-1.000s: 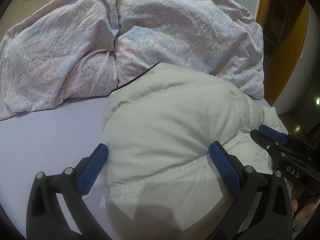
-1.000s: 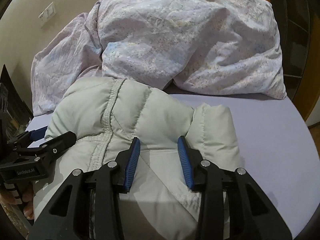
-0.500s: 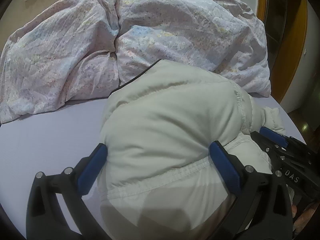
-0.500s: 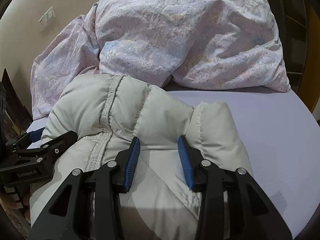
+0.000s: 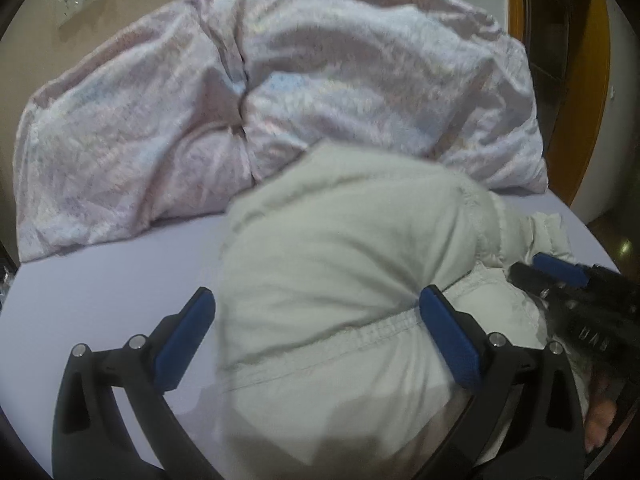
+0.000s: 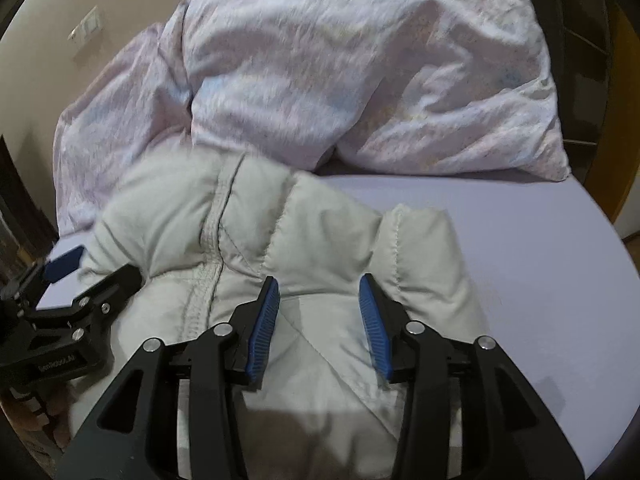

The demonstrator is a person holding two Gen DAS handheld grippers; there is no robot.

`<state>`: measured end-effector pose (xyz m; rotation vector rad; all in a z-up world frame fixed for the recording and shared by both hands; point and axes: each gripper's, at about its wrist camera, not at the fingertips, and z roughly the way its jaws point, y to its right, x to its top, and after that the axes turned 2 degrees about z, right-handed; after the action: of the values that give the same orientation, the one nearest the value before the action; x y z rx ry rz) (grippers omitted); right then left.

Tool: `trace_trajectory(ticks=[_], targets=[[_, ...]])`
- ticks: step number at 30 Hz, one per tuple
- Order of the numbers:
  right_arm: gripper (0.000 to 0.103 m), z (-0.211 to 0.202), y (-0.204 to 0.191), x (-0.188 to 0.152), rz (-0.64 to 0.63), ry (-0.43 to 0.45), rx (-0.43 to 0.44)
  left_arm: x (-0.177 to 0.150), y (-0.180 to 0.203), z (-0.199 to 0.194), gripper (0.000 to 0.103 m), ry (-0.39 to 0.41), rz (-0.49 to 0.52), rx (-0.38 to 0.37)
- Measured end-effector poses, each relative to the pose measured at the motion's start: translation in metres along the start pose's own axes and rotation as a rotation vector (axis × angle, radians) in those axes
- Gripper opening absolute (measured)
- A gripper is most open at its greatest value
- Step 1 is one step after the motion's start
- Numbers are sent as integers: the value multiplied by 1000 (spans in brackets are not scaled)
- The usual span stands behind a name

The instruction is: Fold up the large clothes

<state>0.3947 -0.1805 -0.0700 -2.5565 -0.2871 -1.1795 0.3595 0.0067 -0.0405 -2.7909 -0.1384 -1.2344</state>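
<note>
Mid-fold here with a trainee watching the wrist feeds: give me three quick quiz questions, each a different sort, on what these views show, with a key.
1. True or false: the left gripper has its jaws spread wide, one on each side of a bulge of the pale puffer jacket.
2. Multiple choice: the rumpled floral duvet lies A) under the jacket, B) beyond the jacket toward the wall, C) on the floor.
3. Fill in: the blue pads of the right gripper stand ___, with jacket fabric between them.

Key: 1 true; 2 B; 3 apart. The lilac bed sheet is bare to the jacket's right.
</note>
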Motion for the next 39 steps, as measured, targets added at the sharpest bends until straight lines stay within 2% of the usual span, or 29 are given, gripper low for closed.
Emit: trace_trajectory(ticks=[4, 7, 9, 12, 14, 21, 28, 39], targets=[[49, -22, 11, 26, 99, 103, 31, 27, -19, -13, 101, 37, -34, 19], [50, -12, 11, 42, 104, 137, -20, 43, -26, -3, 101, 17, -54, 30], [50, 3, 11, 43, 82, 122, -77, 48, -26, 9, 101, -7, -63, 41], [50, 26, 19, 37, 80, 54, -112, 43, -22, 27, 101, -34, -84, 16], [50, 36, 26, 30, 96, 25, -106, 40, -20, 34, 101, -45, -86, 2], [53, 47, 28, 19, 118, 18, -111, 35, -15, 48, 101, -77, -85, -6], [54, 53, 29, 16, 127, 5, -114, 29, -3, 51, 101, -57, -37, 59], [56, 63, 30, 16, 136, -38, -112, 26, -9, 62, 101, -82, -72, 23]])
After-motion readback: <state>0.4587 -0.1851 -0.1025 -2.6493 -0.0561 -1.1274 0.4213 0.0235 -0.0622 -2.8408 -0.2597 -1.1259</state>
